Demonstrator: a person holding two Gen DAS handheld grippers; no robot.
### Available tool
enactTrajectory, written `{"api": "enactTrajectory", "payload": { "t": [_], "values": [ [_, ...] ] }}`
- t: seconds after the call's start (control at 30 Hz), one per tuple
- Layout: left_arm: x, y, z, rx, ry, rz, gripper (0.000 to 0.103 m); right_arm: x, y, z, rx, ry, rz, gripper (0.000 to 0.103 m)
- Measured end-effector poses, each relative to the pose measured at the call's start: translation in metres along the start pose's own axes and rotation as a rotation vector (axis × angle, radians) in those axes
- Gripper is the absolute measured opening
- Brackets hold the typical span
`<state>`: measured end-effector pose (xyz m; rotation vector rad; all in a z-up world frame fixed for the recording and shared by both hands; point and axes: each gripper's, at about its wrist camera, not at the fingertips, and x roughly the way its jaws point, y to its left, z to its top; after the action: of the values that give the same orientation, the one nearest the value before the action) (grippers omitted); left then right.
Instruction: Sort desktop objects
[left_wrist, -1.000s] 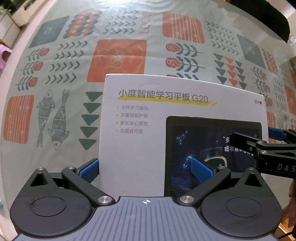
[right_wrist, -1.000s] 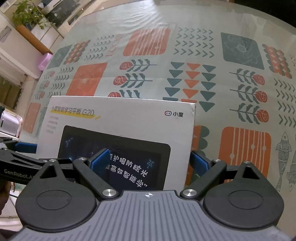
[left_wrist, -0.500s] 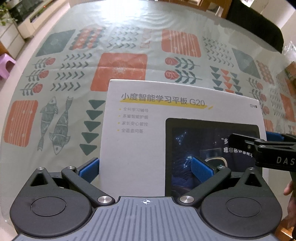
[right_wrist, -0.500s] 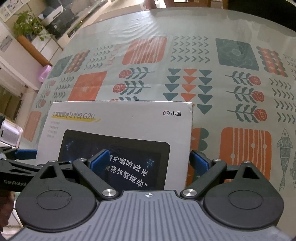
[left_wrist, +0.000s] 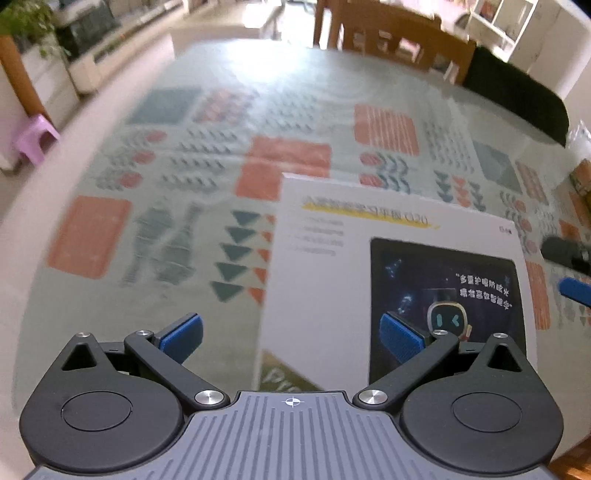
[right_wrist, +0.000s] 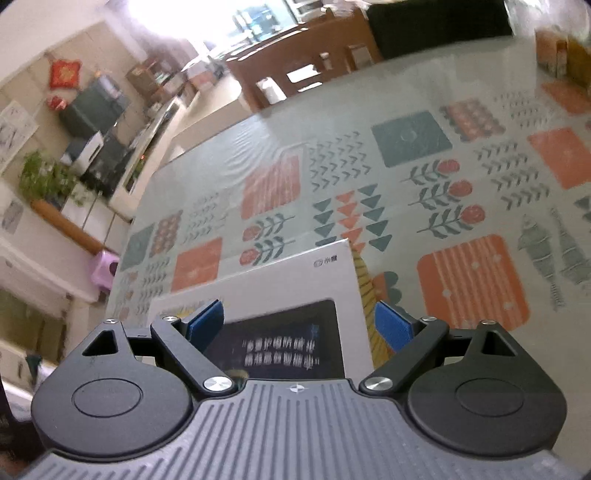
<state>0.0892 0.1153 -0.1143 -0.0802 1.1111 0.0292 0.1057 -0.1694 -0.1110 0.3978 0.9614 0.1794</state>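
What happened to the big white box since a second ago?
Both tongs, left and right, pulled back and tipped up; more room shows, blurred. The white cardboard tablet box now sits right of the left tongs. Unchanged: box flat on the patterned tablecloth, tongs open.

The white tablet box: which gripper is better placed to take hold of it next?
Probably the right gripper. It is open, and the box has its right edge just inside the right-hand pad. The left gripper is open too, but the box's left edge lies farther from its outer pad.
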Motion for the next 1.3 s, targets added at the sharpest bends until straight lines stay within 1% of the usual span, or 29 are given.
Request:
{"api": "enactTrajectory", "payload": {
  "t": [0.1,0.17,0.23,0.3,0.4,0.47,0.53,0.63,0.7,0.77,0.8,0.9,1.07,1.2,1.3],
  "values": [
    [-0.025,-0.003,-0.008,0.041,-0.071,0.042,0.103,-0.02,0.015,-0.013,-0.119,-0.022,-0.053,0.103],
    [-0.039,-0.005,-0.014,0.074,-0.098,0.051,0.103,-0.034,0.029,-0.025,-0.213,-0.042,-0.096,0.103],
    [-0.053,-0.007,-0.021,0.091,-0.096,0.05,0.103,-0.049,0.042,-0.038,-0.281,-0.053,-0.121,0.103],
    [-0.065,-0.006,-0.026,0.08,-0.083,0.029,0.103,-0.063,0.053,-0.046,-0.307,-0.046,-0.149,0.103],
    [-0.077,-0.005,-0.031,0.063,-0.046,-0.007,0.103,-0.082,0.073,-0.054,-0.372,-0.035,-0.247,0.103],
    [-0.086,-0.006,-0.034,0.057,-0.027,-0.029,0.103,-0.095,0.083,-0.059,-0.402,-0.049,-0.272,0.103],
    [-0.094,-0.007,-0.038,0.061,-0.015,-0.041,0.103,-0.109,0.091,-0.062,-0.394,-0.056,-0.273,0.103],
    [-0.106,-0.009,-0.044,0.069,-0.004,-0.046,0.103,-0.121,0.096,-0.063,-0.336,-0.022,-0.253,0.103],
    [-0.113,-0.012,-0.046,0.077,0.007,-0.023,0.103,-0.124,0.097,-0.063,-0.295,0.003,-0.259,0.103],
    [-0.117,-0.015,-0.048,0.089,0.035,0.001,0.103,-0.128,0.096,-0.062,-0.275,0.018,-0.27,0.103],
    [-0.12,-0.016,-0.049,0.093,0.048,0.0,0.103,-0.13,0.096,-0.063,-0.272,0.026,-0.278,0.103],
    [-0.127,-0.019,-0.051,0.095,0.068,-0.034,0.103,-0.137,0.099,-0.063,-0.278,0.044,-0.295,0.103],
    [-0.14,-0.027,-0.054,0.124,0.076,-0.062,0.103,-0.148,0.106,-0.065,-0.304,0.053,-0.311,0.103],
    [-0.145,-0.03,-0.056,0.115,0.097,-0.09,0.103,-0.155,0.109,-0.065,-0.296,0.054,-0.295,0.103],
    [-0.15,-0.035,-0.057,0.123,0.09,-0.085,0.103,-0.159,0.109,-0.065,-0.286,0.056,-0.278,0.103]
  ]
}}
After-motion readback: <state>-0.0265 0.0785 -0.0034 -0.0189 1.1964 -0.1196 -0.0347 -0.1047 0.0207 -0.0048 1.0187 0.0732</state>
